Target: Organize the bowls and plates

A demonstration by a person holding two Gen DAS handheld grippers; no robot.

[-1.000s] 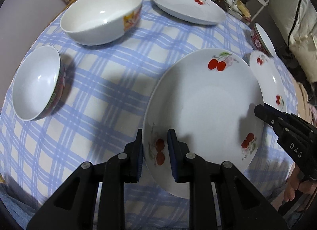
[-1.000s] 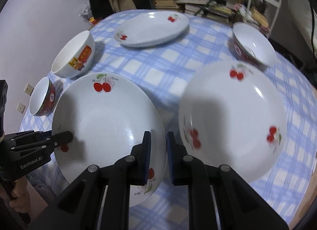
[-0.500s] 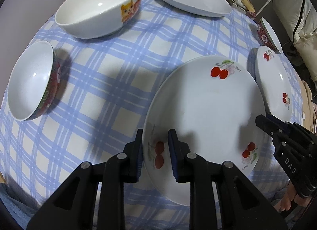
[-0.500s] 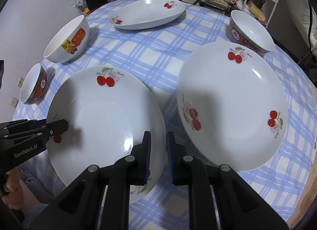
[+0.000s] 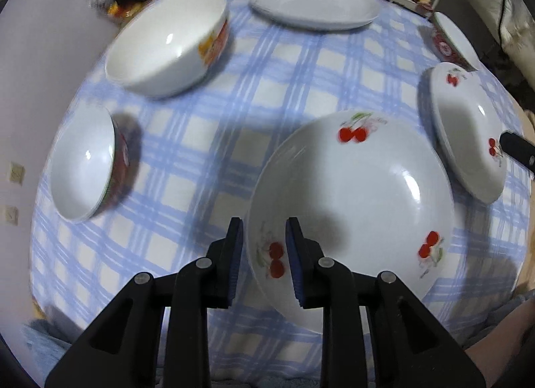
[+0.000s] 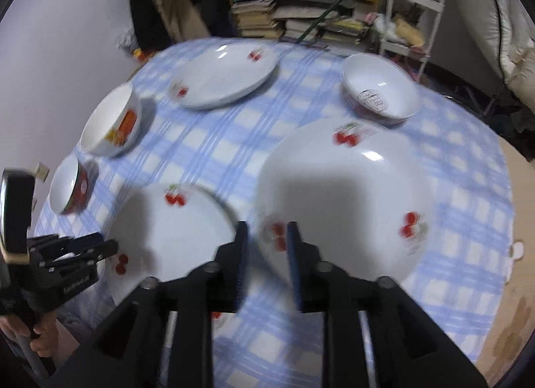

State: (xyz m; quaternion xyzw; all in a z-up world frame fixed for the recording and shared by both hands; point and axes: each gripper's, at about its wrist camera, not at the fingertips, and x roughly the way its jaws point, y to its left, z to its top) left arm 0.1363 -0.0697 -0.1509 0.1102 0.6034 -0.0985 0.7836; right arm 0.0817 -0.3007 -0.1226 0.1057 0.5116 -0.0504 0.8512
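Right gripper (image 6: 265, 240) jaws just opened – empty – over two cherry plates (image 6: 344, 194) on checked cloth (image 6: 207, 140)

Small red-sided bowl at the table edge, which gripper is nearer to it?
Left. The left gripper straddles the left cherry plate's rim, beside the small red-sided bowl. The right gripper, jaws just opening around the right cherry plate's rim, sits beyond that left plate.

Dim overhead light, soft shadows and small glints on the plates; motion blur, perhaps heaviest right; fisheye-bent edges.
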